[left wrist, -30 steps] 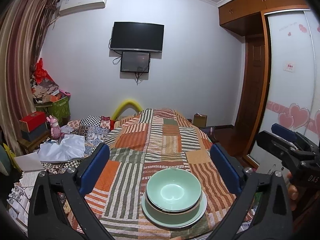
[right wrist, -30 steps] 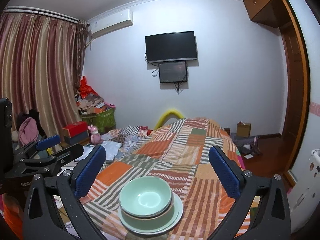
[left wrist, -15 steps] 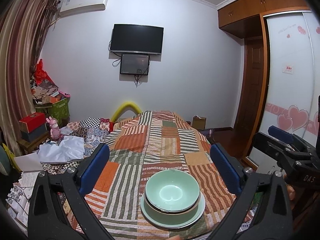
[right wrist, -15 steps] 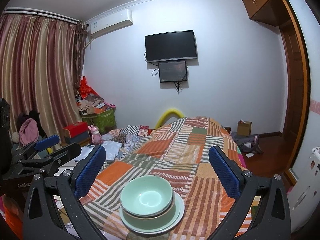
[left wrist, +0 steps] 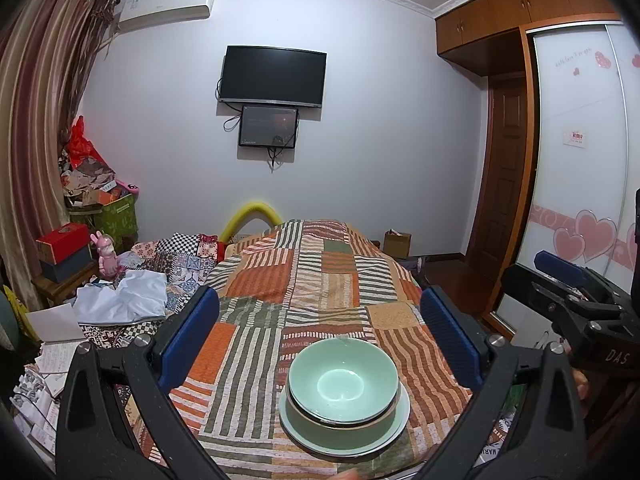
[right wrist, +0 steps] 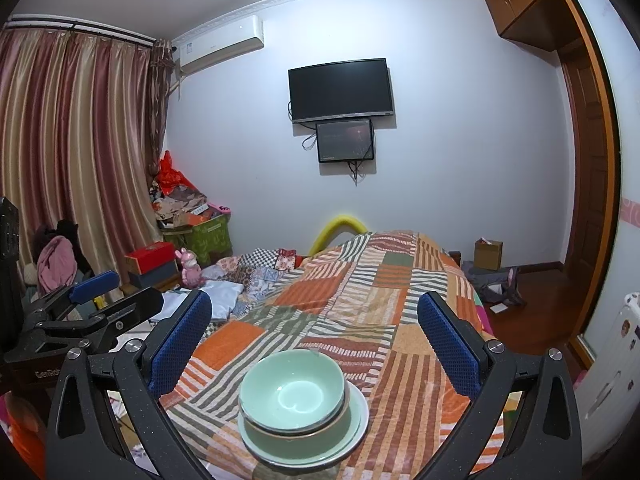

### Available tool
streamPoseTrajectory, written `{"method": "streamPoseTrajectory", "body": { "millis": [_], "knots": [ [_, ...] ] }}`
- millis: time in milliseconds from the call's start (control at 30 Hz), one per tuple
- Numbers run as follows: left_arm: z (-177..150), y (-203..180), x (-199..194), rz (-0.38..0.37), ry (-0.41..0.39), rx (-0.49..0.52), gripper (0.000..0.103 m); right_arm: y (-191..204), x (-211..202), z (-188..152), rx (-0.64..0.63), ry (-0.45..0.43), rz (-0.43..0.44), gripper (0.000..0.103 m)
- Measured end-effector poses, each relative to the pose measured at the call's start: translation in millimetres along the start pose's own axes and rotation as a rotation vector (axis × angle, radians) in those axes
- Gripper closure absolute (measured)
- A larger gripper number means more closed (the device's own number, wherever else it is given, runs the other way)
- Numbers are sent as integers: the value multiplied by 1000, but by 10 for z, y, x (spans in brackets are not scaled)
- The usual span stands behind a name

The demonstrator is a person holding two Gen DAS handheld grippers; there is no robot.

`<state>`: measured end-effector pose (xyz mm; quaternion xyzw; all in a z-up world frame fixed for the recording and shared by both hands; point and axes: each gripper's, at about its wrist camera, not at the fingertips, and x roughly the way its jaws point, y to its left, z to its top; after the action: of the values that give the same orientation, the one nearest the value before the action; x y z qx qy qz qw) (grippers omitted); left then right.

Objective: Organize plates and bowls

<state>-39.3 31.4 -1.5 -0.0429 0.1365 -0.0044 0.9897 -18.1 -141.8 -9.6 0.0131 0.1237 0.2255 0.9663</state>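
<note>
Two pale green bowls [left wrist: 343, 384] [right wrist: 293, 392] sit nested on a pale green plate [left wrist: 396, 426] [right wrist: 356, 424], at the near end of a striped patchwork cloth. My left gripper [left wrist: 320, 320] hangs open above and behind the stack, blue pads wide apart, nothing between them. My right gripper [right wrist: 314, 320] is open too, also above the stack and apart from it. In the left wrist view the right gripper [left wrist: 576, 292] shows at the right edge. The right wrist view has the left gripper [right wrist: 92, 304] at its left edge.
The patchwork cloth [left wrist: 320, 280] runs away toward a white wall with a TV [left wrist: 273, 76]. Clothes, papers and boxes [left wrist: 64, 244] pile up on the left by curtains. A wardrobe with heart stickers [left wrist: 580, 200] and a wooden door stand on the right.
Both views have tilted up slightly, so the bowl stack sits a little lower in frame. Both grippers stay open and the bowls have not moved.
</note>
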Motion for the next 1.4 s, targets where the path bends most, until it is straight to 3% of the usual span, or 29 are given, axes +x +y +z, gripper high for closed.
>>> {"method": "streamPoseTrajectory", "body": {
  "millis": [1400],
  "knots": [
    [-33, -6, 42, -27, 10, 2, 1, -72, 39, -9, 30, 22, -16, 0]
  ]
}}
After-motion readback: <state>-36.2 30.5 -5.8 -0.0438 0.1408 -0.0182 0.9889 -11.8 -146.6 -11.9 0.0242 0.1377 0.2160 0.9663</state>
